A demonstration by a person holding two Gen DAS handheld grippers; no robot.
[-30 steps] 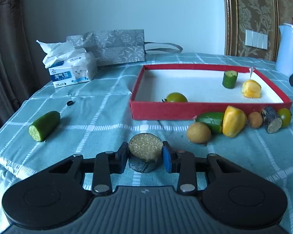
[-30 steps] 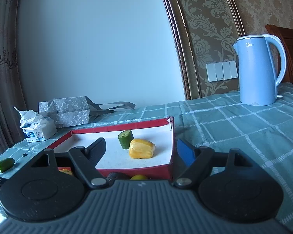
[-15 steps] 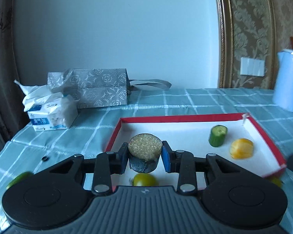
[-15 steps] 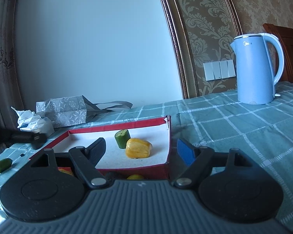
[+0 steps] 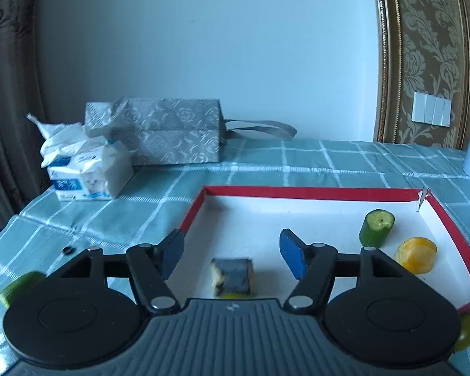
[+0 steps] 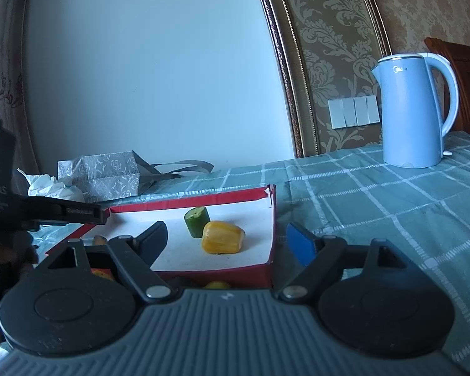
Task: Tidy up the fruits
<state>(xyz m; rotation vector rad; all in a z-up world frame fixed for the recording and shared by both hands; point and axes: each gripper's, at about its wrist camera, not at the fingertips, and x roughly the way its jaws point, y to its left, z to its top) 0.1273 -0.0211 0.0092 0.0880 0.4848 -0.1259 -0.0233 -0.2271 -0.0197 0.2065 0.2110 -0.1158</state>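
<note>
Around you, the desk point(image 5: 313, 159) wears a teal checked cloth. At its far left stand a tissue pack point(image 5: 87, 172) and, just behind it, a grey patterned gift bag point(image 5: 169, 134). A pale blue kettle point(image 6: 410, 109) stands far right, well apart from the red tray point(image 5: 313, 193). A small dark object point(image 5: 67, 250) lies on the cloth left of the tray, and a green cucumber piece point(image 5: 18, 286) sits near the left edge, partly hidden by your left gripper's body.

Your left gripper point(image 5: 232, 255) has its fingers spread wide, holding nothing. Below and between them a grey-skinned cylinder chunk point(image 5: 233, 277) lies blurred over the tray's white floor near the near wall; you cannot tell whether it touches the floor. Its skin is dark grey with a pale yellowish end facing left.

Farther right in the tray, a green cucumber stub point(image 5: 376, 227) stands upright, with a yellow fruit point(image 5: 416, 255) just beside it on the near side. A yellow-green fruit point(image 5: 467, 332) peeks out beyond the tray's near right corner.

Your right gripper point(image 6: 227, 239) hovers by the tray's near right corner, fingers also wide and holding nothing.
</note>
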